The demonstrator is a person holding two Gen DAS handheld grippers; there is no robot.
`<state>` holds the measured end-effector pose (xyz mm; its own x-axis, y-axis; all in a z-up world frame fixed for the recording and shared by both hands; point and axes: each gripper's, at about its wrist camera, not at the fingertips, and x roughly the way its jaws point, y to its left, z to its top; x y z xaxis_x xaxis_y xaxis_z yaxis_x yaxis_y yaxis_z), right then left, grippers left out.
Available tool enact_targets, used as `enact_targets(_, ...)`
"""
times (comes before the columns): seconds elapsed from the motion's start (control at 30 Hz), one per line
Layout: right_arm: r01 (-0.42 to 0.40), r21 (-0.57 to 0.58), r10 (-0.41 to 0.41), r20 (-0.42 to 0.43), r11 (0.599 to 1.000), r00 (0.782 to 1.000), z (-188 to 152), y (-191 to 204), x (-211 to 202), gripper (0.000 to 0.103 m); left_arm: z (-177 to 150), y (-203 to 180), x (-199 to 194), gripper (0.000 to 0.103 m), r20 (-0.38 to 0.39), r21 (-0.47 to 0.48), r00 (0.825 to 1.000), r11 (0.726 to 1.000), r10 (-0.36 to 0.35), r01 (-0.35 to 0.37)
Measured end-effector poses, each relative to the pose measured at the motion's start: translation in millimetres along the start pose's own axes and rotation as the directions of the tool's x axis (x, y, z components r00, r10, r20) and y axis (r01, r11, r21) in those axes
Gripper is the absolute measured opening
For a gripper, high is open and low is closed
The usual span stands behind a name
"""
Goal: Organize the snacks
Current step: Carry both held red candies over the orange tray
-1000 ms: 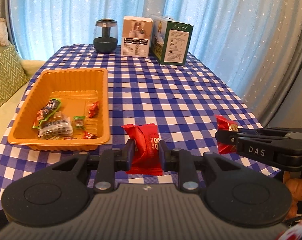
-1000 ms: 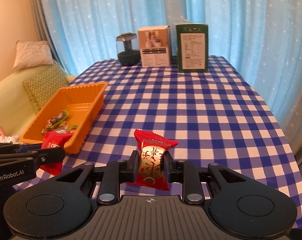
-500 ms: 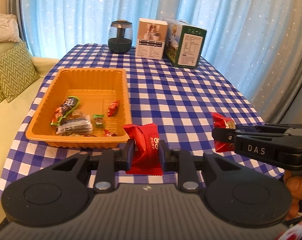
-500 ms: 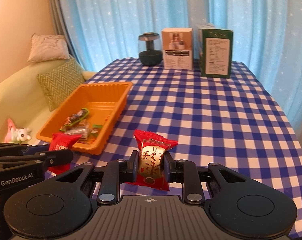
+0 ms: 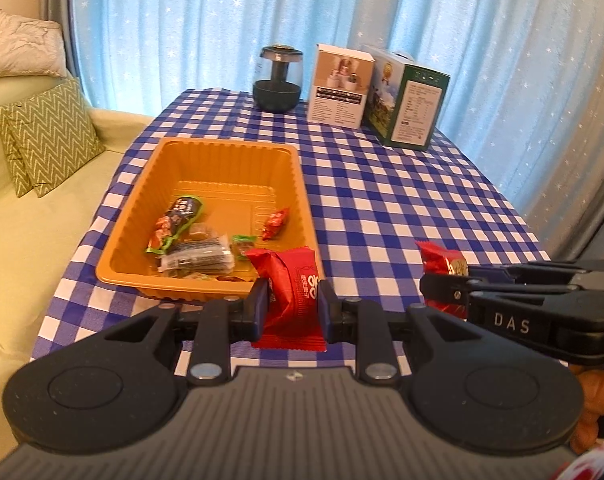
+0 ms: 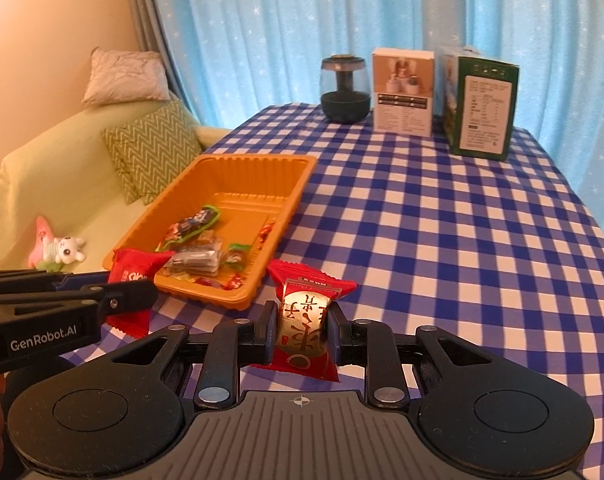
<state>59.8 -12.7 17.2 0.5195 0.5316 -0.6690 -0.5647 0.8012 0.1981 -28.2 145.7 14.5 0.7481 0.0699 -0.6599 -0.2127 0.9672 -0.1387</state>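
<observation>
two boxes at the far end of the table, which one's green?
The green box, rightmost at the far edge. The white box beside it stands between it and the dark jar.

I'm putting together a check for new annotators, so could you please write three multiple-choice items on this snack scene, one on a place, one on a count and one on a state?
1. Where does the orange tray sit?
A. On the checked tablecloth
B. On the sofa
C. On the boxes

2. How many cardboard boxes stand at the far end?
A. One
B. Two
C. Four

3. What is the left gripper doing?
A. Standing open, empty
B. Clamping a red snack packet
C. Clamping a cushion

Answers:
1 A, checks surround the tray.
2 B, a white box and a green box.
3 B, both pads press the packet.
</observation>
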Motion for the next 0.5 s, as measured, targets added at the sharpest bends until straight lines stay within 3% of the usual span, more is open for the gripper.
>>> enact_targets(0.5, -0.054, -0.030, 0.054, -0.008, 0.998, 0.998, 18.6, 26.0, 28.5, 0.026, 17.9, 35.4, 5.5, 0.023, 0.013, -0.031, 0.999, 0.999, 0.032, -0.031)
